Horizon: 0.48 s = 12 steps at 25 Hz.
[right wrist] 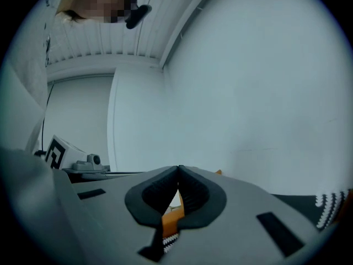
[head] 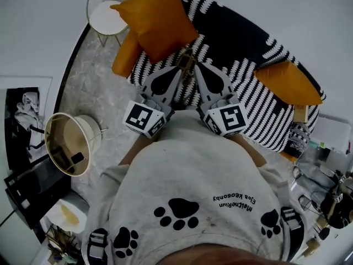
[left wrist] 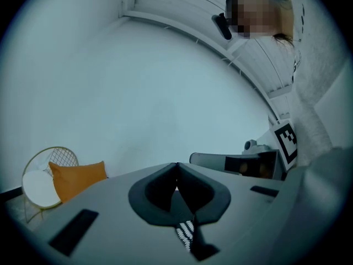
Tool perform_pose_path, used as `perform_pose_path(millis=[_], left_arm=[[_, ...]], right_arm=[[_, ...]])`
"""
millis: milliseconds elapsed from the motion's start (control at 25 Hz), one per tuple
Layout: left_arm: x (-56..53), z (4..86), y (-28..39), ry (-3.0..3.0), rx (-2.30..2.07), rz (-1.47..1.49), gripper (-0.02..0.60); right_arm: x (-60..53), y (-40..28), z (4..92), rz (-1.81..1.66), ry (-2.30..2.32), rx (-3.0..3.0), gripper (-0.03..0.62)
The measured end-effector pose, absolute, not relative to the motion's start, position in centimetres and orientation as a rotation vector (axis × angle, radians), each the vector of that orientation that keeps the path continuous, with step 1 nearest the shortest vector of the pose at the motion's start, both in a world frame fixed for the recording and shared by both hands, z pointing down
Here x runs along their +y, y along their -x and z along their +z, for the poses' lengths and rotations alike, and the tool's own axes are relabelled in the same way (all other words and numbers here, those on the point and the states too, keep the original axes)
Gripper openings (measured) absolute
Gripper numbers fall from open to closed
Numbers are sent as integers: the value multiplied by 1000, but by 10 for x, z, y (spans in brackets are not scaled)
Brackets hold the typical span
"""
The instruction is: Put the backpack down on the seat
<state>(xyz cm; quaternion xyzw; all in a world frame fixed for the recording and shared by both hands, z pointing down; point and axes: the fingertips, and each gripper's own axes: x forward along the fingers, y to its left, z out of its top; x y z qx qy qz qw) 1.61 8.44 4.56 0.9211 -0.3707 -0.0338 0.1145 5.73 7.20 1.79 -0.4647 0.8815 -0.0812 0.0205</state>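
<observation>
My left gripper and right gripper are both clamped shut on nothing, side by side before the black-and-white sofa with its orange cushions.

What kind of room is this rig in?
Probably a home living room, or a staged one. A sofa with a black-and-white patterned cover, orange cushions on it, and a round wire side table beside it all point that way.

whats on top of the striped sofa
An orange cushion at the left end, another at the right. The left gripper, right gripper and the person's sweatshirt cover the near middle of the sofa.
</observation>
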Motion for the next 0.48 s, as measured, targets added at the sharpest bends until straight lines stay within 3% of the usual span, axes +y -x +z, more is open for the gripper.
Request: perform_pose_path(millis=[480], left_arm=[[99, 44, -22, -2757, -1096, -87, 18]], right_arm=[[90, -48, 21, -222, 1387, 2772, 32]])
